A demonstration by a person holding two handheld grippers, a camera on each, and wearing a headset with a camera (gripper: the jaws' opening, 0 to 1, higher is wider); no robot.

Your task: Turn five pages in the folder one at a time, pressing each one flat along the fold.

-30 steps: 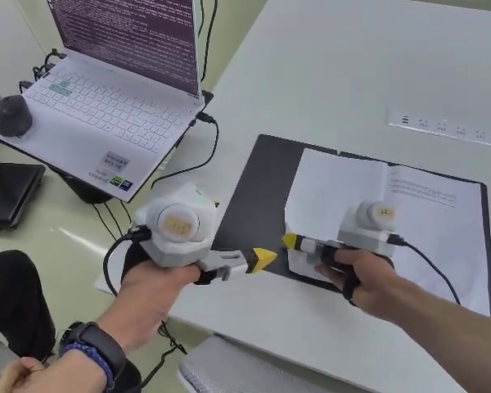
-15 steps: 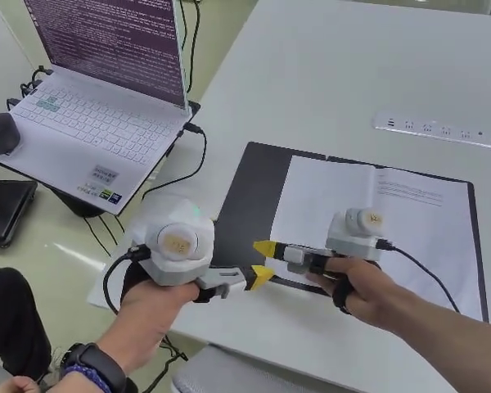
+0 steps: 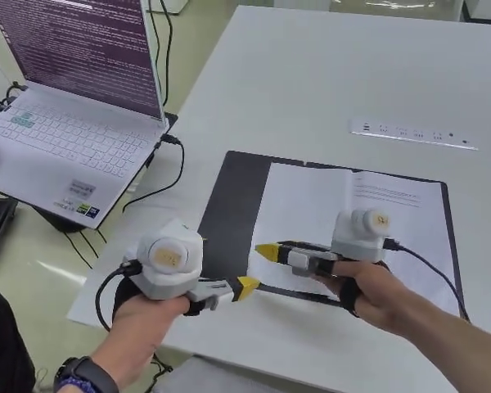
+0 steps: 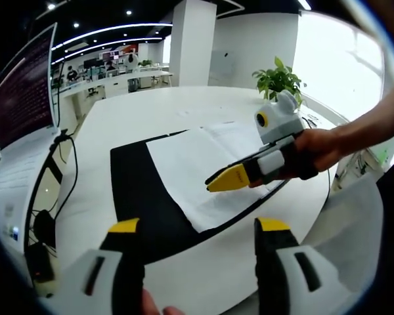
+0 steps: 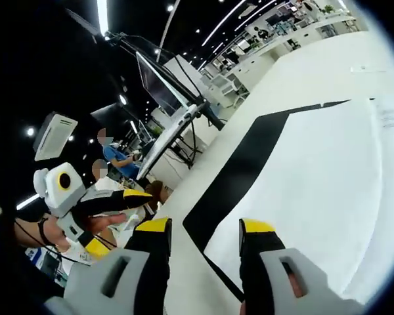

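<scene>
**Both grippers open at the folder's near edge**

Head view: the black folder lies open on the white table, its pages flat. The right gripper is over the lower left page, and the left gripper is just beside the near edge.
Left gripper view: its jaws stand wide apart.
Right gripper view: its jaws are parted above the page.

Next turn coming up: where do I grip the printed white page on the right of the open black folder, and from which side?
Take the printed white page by its free outer right edge, coming in from the right. It lies flat in the black folder and is held along the centre fold, so that edge should lift easiest.
</scene>
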